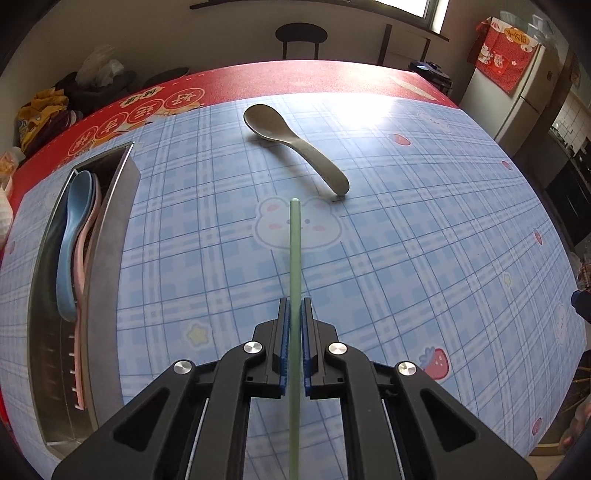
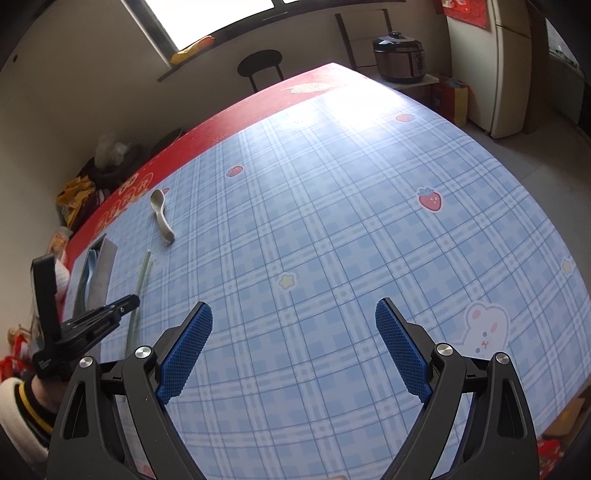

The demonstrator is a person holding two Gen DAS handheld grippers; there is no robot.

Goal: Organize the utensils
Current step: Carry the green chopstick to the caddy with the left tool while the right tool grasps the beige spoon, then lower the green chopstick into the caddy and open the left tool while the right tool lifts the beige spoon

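Over plaid tablecloth (image 1: 406, 258), left gripper (image 1: 295, 306) clamped on green chopstick (image 1: 294, 251), right gripper (image 2: 293, 314) apart, red-border writing unreadable.

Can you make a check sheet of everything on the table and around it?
Surface: checked blue tablecloth, red border at the far edge.
Job's things: green chopstick; grey spoon lying loose; metal tray holding a blue spoon and a pink utensil.
Clutter: nothing seen on the cloth.
Grippers: left gripper shut on the chopstick; right gripper open, holding nothing.
Cables: nothing seen.
Surroundings: stool, fridge, rice cooker.
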